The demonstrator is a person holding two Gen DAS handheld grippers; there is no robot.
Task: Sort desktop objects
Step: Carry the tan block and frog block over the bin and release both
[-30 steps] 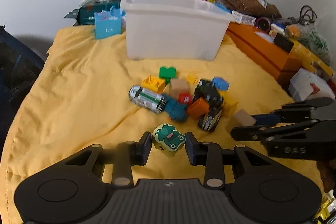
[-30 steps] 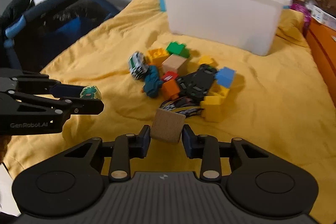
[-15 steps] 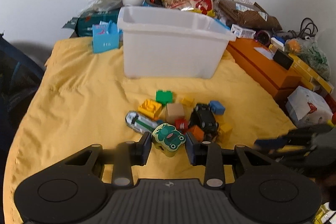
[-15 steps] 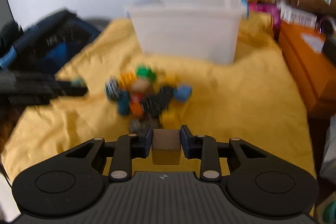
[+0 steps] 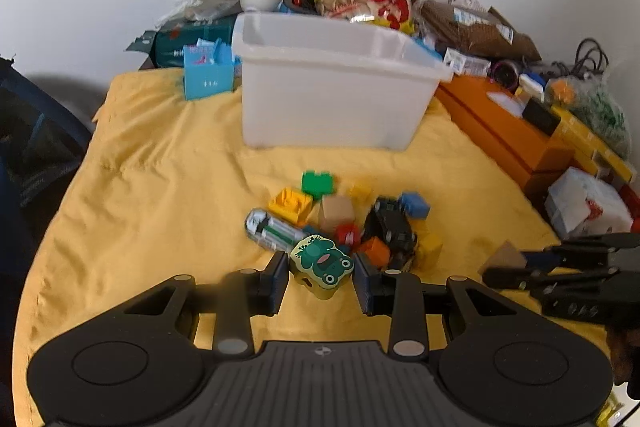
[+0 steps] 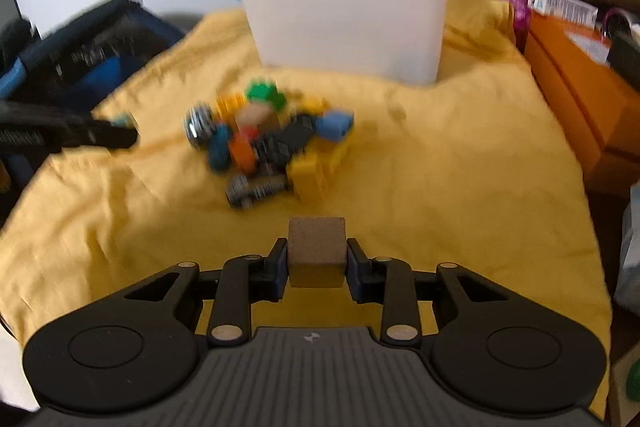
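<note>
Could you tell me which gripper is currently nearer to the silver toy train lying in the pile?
Left. The left gripper, shut on the frog block, is right beside the silver toy train. The right gripper, holding the wooden cube, sits farther off, beyond the pile's other side.

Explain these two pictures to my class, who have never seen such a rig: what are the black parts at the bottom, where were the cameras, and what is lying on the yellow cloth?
No robot arm here: a person holds a black two-finger gripper in each hand, with a wide-angle camera on each looking forward along its fingers. One picture is from the left gripper, which grips a small block with a green frog picture. The other is from the right gripper, which grips a plain brown wooden cube. Each gripper also appears at the edge of the other's view. On the yellow cloth lies a pile of coloured plastic bricks and toy cars. Behind it stands a white translucent plastic tub; its inside is not visible.
</note>
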